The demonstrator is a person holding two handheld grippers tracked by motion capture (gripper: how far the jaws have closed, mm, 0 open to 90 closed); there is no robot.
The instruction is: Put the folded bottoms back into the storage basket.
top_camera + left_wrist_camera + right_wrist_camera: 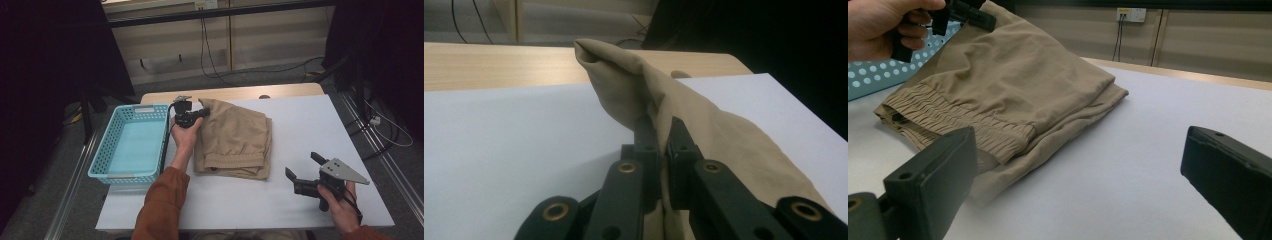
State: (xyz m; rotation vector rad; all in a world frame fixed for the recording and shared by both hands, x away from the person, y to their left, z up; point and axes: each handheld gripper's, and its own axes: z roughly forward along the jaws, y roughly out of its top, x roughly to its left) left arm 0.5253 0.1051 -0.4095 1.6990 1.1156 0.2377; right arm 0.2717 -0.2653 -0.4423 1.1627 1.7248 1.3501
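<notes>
Folded tan trousers (234, 140) with an elastic waistband lie in the middle of the white table (310, 125). My left gripper (202, 113) is shut on their far left corner and holds that corner lifted off the table; in the left gripper view the tan cloth (634, 95) is pinched between the black jaws and rises above them. My right gripper (301, 166) hovers near the table's front right, to the right of the trousers, jaws wide open with nothing between them. In the right gripper view the trousers (1013, 85) lie ahead, with the left gripper (980, 17) gripping their far corner.
A light blue perforated basket (131, 145) stands at the table's left edge, beside the left hand. A strip of wooden tabletop (240, 93) runs along the far edge. Cables trail on the floor beyond the table.
</notes>
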